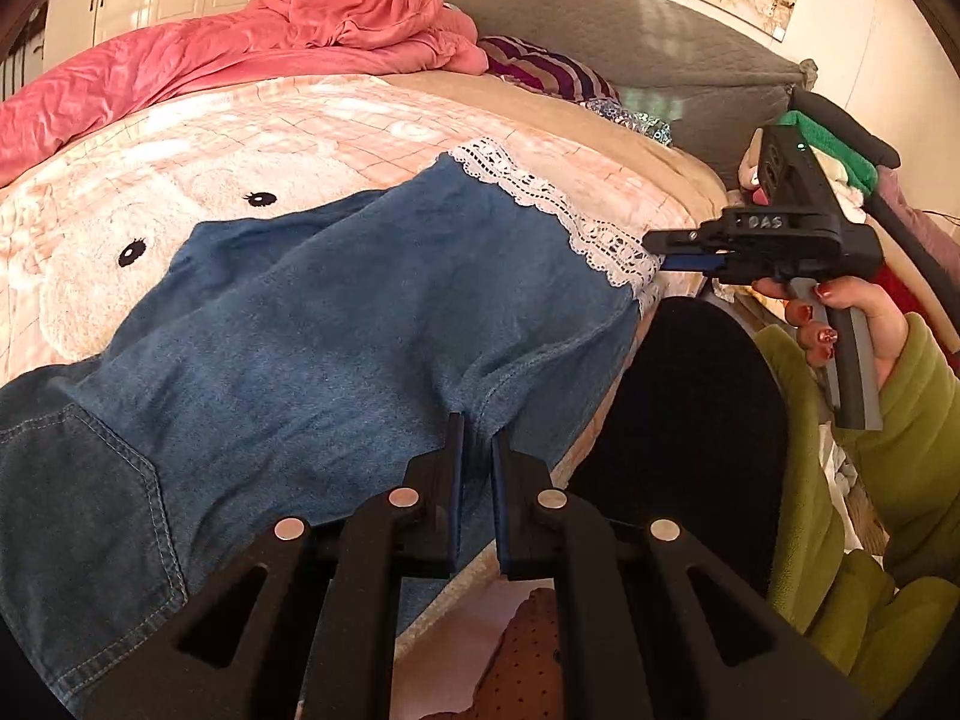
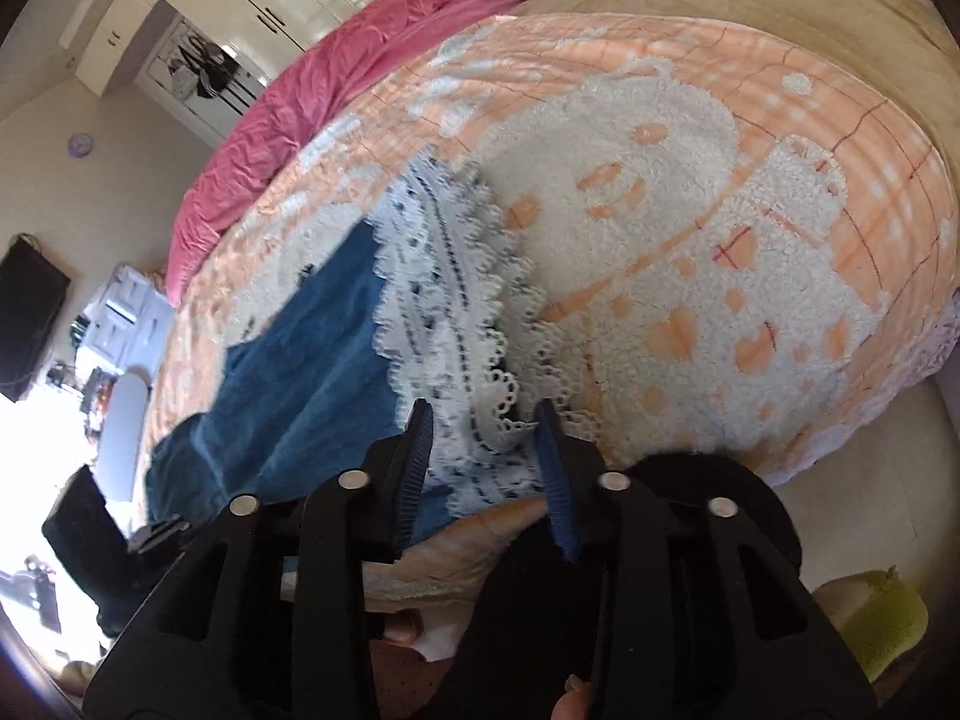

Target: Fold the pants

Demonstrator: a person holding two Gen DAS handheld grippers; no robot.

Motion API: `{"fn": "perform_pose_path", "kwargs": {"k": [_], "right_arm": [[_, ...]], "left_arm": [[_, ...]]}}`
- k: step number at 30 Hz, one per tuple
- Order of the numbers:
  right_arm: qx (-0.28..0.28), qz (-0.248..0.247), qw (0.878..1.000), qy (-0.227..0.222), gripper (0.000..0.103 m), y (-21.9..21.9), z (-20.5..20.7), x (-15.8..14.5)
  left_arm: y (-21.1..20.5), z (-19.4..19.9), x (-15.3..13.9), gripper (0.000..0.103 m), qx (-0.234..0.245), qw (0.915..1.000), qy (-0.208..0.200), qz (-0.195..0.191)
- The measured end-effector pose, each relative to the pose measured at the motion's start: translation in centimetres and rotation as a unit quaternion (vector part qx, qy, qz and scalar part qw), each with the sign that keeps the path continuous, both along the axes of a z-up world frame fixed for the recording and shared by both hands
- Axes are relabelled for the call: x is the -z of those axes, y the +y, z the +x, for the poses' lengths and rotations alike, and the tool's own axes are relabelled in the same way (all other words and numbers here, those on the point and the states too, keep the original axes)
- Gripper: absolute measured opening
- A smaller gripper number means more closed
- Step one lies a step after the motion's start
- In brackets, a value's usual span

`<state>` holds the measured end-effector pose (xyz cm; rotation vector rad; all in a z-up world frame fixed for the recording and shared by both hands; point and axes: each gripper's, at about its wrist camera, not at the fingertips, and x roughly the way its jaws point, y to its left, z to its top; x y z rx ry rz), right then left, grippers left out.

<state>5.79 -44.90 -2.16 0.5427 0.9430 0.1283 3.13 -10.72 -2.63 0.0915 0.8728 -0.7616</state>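
Pants (image 1: 336,324) lie lengthwise along the bed (image 1: 336,120) edge. Left gripper (image 1: 477,438) is clenched on a denim fold mid-length; right gripper (image 2: 486,414), fingers parted, straddles the lace hem (image 2: 456,300).

Open blanket (image 2: 690,228) surface is offered beyond the lace hem (image 2: 456,276). Far edge of the bed is blocked by the heaped pink quilt (image 1: 288,30); the head end is closed off by the grey headboard (image 1: 600,24).
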Motion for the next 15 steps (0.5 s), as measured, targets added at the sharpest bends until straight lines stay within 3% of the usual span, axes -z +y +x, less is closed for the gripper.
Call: {"fn": "perform_pose_path", "kwargs": {"k": [1, 7, 12, 15], "right_arm": [[0.001, -0.008, 1.0, 0.002, 0.009, -0.1, 0.0, 0.2], [-0.008, -0.031, 0.999, -0.011, 0.007, -0.8, -0.9, 0.0], [-0.014, -0.071, 0.997, 0.016, 0.017, -0.4, -0.4, 1.0], [-0.01, -0.116, 0.993, -0.002, 0.02, 0.1, -1.0, -0.4]], "left_arm": [[-0.1, -0.1, 0.0, 0.008, 0.001, 1.0, 0.0, 0.001], [-0.4, -0.5, 0.4, 0.008, 0.012, 0.9999, 0.002, 0.008], [-1.0, -0.9, 0.9, 0.008, 0.024, 0.9996, 0.004, 0.016], [-0.7, -0.8, 1.1, 0.013, 0.024, 0.9996, 0.011, 0.009]]}}
